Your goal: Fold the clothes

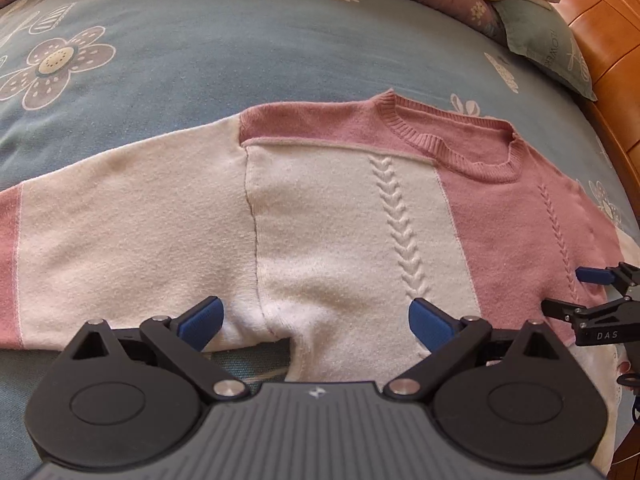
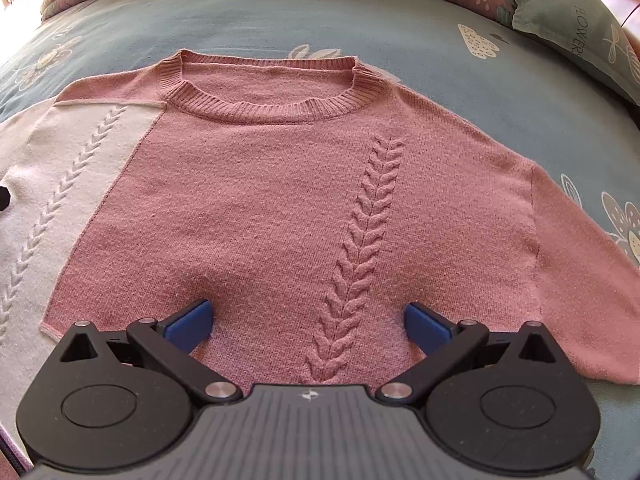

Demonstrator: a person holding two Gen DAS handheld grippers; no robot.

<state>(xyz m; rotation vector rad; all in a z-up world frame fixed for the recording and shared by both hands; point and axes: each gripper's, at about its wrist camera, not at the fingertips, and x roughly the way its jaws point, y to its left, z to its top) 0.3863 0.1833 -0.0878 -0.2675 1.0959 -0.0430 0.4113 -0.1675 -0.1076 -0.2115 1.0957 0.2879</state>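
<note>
I am looking down at a pink and cream knitted sweater (image 1: 344, 216) lying flat and face up on a bed covered by a blue-grey sheet printed with pale flowers (image 1: 168, 60). From my left wrist camera, the sweater's cream sleeve (image 1: 120, 232) stretches out to the far left and ends in a pink band at the picture's edge. My left tool (image 1: 316, 320) sits over the lower cream part of the body, just where that sleeve meets the side seam, and its two blue-padded fingers (image 1: 202, 320) are spread wide with nothing between them but the knit below. A raised cream braid pattern (image 1: 396, 224) runs down the body to the right of the seam. Further right the fabric turns pink, with the ribbed round pink collar (image 2: 264, 100) at the top. My right tool (image 2: 308, 326) hovers low over the pink half near the hem, also opened wide and gripping nothing, straddling a raised pink braid pattern (image 2: 360, 248). The pink sleeve (image 2: 580, 272) extends off to the right. At the far right edge of the bed rests a grey-green pillow with printed lettering (image 2: 576, 28).
</note>
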